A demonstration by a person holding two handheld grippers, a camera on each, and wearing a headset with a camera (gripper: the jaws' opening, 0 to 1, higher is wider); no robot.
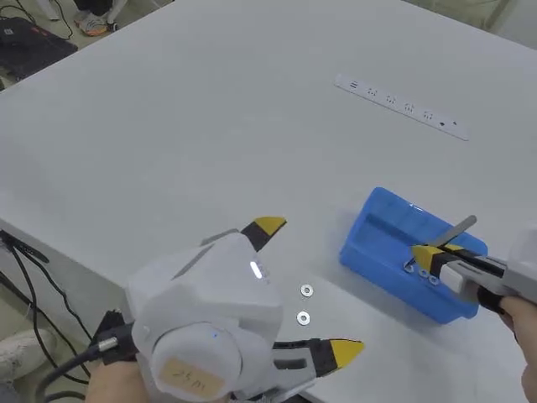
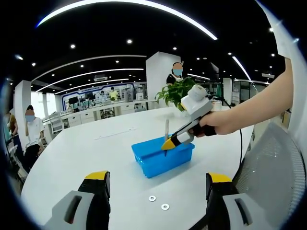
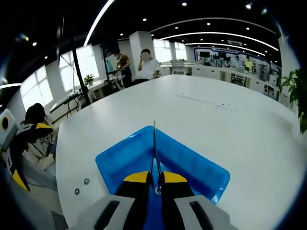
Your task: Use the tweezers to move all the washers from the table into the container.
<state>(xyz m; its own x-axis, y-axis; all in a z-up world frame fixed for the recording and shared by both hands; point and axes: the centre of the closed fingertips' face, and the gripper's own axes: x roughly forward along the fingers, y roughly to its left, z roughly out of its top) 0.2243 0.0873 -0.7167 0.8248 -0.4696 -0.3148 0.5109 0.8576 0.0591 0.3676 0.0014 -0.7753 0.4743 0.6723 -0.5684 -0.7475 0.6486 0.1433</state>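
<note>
Currently two washers (image 1: 306, 290) on table (image 1: 210, 126), one container (image 1: 361, 243); left gripper (image 2: 158, 177) apart, right gripper (image 3: 155, 177) clamping tweezers (image 1: 459, 227).

The head view looks steeply down from above and behind, close over the left tool (image 1: 306, 290), with the right tool (image 1: 424, 256) at the frame's edge. The left gripper view faces low across the surface (image 2: 72, 158) toward the blue container (image 2: 158, 160) ahead of its tool. The right gripper view sits just above that container, looking along the tweezers (image 3: 154, 143). All three views share the container and two washers (image 1: 304, 317).
</note>
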